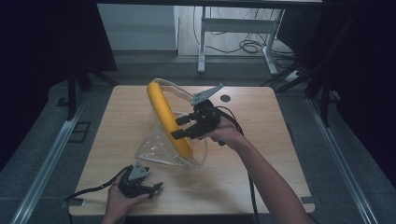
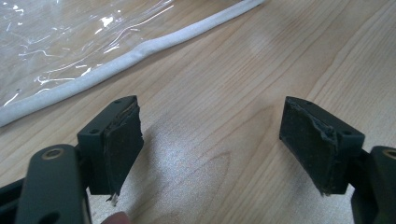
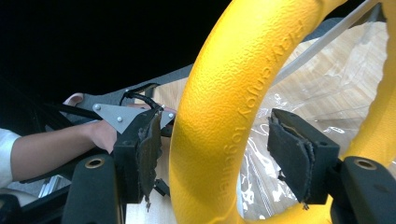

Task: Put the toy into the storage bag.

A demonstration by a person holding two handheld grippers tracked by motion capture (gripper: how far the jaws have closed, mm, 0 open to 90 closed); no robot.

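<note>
Yellow ring [image 1: 164, 115] stands tilted on edge inside clear plastic bag [image 1: 156, 151].

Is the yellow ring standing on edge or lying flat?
On edge: the yellow ring stands in the clear bag, between the right gripper pads.

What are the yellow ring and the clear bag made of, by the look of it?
Ring: probably foam or soft plastic; matte, pebbled skin with raised moulded lettering. Bag: thin clear plastic film, glossy; it creases and glints, with a white piped edge, possibly fabric.
</note>
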